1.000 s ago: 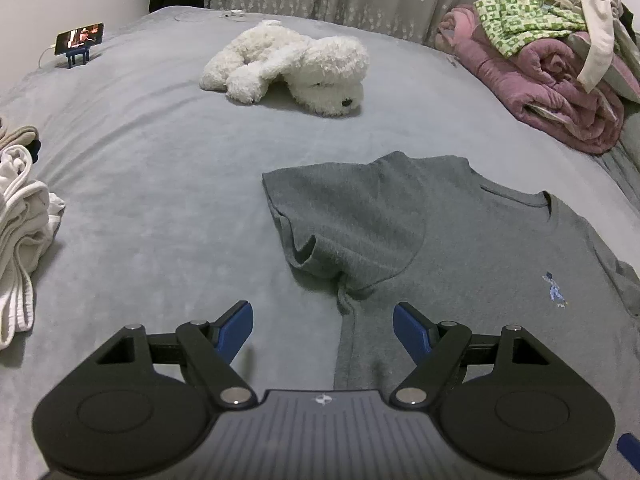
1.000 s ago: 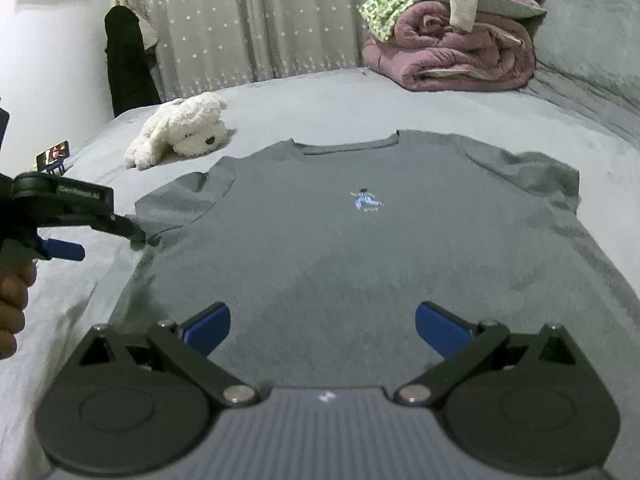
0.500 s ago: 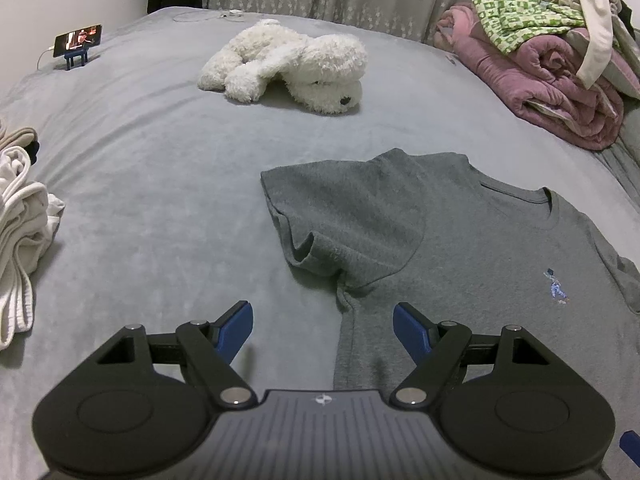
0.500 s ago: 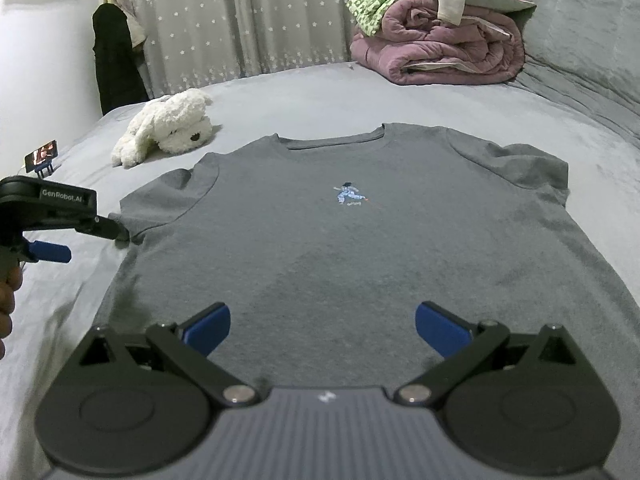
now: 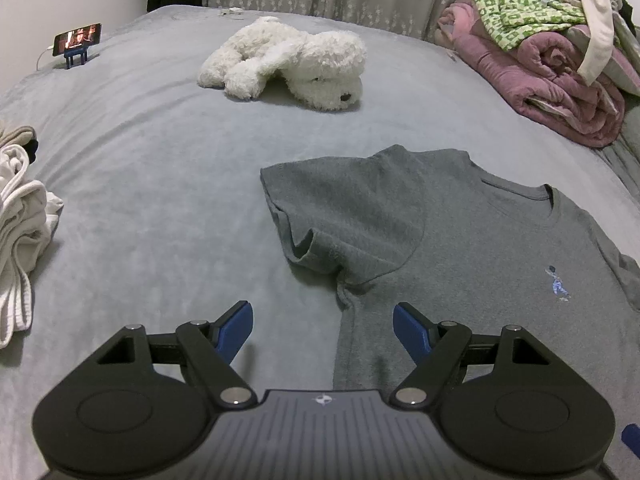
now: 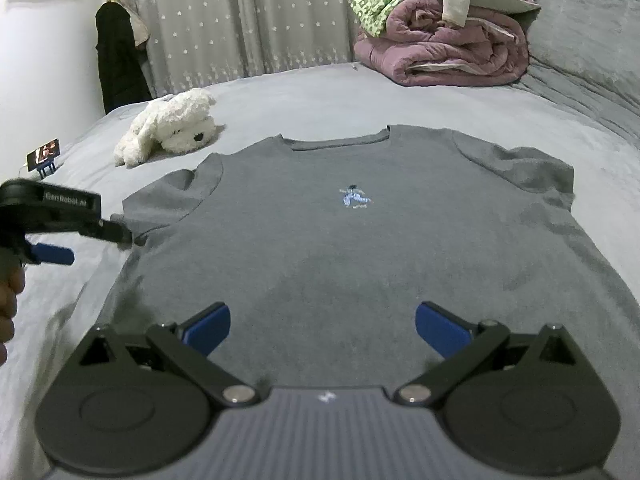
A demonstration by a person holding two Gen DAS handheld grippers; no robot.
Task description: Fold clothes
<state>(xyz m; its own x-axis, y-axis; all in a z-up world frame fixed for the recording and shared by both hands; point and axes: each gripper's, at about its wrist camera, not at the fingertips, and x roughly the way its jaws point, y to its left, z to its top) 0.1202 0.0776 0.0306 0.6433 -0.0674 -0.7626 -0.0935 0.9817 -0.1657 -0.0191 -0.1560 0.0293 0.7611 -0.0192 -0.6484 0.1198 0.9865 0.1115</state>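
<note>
A grey T-shirt (image 6: 352,248) with a small blue emblem lies spread flat, front up, on the grey bed. Its left sleeve (image 5: 344,216) is a little rumpled at the cuff. My left gripper (image 5: 323,320) hovers open over the shirt's left side seam below the armpit, nothing between its blue pads. My right gripper (image 6: 322,326) stands open above the shirt's lower middle, also holding nothing. In the right wrist view the left gripper (image 6: 86,240) shows at the left edge beside the sleeve, held by a hand (image 6: 8,300).
A white plush dog (image 5: 288,62) lies beyond the shirt. Folded pink blankets with a green-checked garment (image 6: 444,40) are piled at the far right. White clothes (image 5: 18,232) sit at the left edge, and a phone on a stand (image 5: 76,42) is far left. Curtains hang behind.
The right wrist view has shifted slightly, so the shirt sits a little lower and more centred. The left gripper holds still. Both grippers stay open.
</note>
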